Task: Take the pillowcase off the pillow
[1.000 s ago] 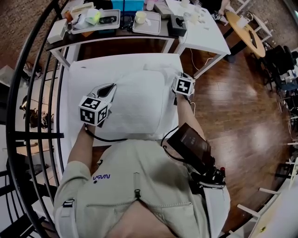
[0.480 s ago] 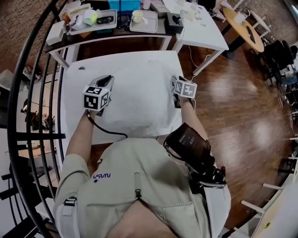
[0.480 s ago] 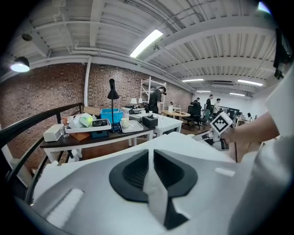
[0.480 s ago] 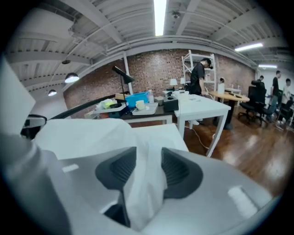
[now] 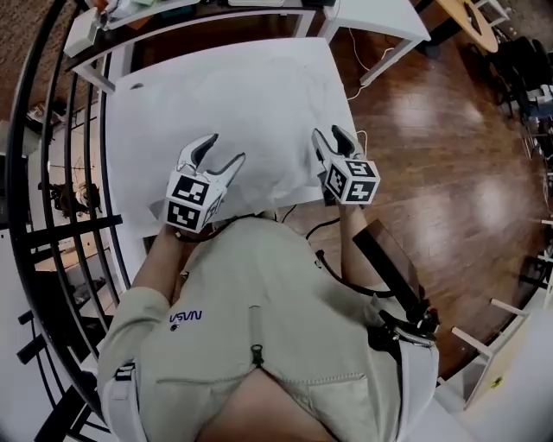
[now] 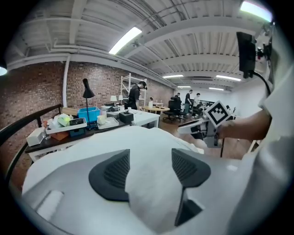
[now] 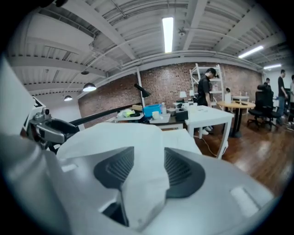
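The white pillow in its pillowcase (image 5: pixel 259 112) lies on the white table (image 5: pixel 130 129) and is hard to tell from the tabletop. My left gripper (image 5: pixel 223 148) is at its near left edge. Its jaws have just been opening, and a fold of white pillowcase (image 6: pixel 151 183) lies loose between the dark pads (image 6: pixel 112 172). My right gripper (image 5: pixel 333 136) is at the near right edge. Its jaws have just been opening too, with a fold of pillowcase (image 7: pixel 142 183) draped between its pads (image 7: pixel 181 170). Neither pair of pads presses the cloth.
A black railing (image 5: pixel 52 173) curves along the left of the table, with wooden floor (image 5: pixel 432 129) to the right. A desk with trays (image 5: pixel 173 10) and a white table (image 5: pixel 380 17) stand beyond the far edge. People stand far back in the room (image 6: pixel 134 94).
Both grippers have drawn back from the pillow's sides to the near table edge. Their jaws, shut earlier, now stand apart. The head view has tilted further down.
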Demonstrator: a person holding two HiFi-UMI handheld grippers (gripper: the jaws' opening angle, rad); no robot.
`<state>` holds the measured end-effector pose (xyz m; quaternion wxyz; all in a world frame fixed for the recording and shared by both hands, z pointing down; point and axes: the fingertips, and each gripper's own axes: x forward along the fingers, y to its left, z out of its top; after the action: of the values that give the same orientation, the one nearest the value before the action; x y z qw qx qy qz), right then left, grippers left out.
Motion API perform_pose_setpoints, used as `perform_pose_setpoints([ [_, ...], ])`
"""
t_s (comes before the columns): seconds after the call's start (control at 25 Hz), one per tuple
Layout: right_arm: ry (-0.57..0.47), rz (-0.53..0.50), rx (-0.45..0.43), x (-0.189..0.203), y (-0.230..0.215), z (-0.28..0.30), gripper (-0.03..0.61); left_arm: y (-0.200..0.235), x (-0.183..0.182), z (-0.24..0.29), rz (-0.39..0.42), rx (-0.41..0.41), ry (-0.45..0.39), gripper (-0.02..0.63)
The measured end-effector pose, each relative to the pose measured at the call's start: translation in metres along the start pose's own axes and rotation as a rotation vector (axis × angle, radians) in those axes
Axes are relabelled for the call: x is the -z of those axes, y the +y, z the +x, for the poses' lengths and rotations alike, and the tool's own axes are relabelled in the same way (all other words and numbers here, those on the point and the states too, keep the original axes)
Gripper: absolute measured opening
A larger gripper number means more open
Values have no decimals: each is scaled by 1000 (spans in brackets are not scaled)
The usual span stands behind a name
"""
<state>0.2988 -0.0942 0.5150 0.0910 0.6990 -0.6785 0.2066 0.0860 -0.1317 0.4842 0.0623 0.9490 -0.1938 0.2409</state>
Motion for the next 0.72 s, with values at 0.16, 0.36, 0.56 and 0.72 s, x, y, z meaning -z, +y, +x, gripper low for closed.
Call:
perform_pose_setpoints([
  [0.16,65,5,-18,45,25,-31,216,-44,32,5,9,57,73,341],
  [0.36,161,-18,-47,92,46,-43,256,-49,58,18,15,35,114,341],
  [0.56,216,-34,-42,118,53,-36,256,-36,72,30,60,-64,118,248],
  [0.72,253,-95,-3,122,50,-35,155,-27,78,31,88,-134,89,46],
])
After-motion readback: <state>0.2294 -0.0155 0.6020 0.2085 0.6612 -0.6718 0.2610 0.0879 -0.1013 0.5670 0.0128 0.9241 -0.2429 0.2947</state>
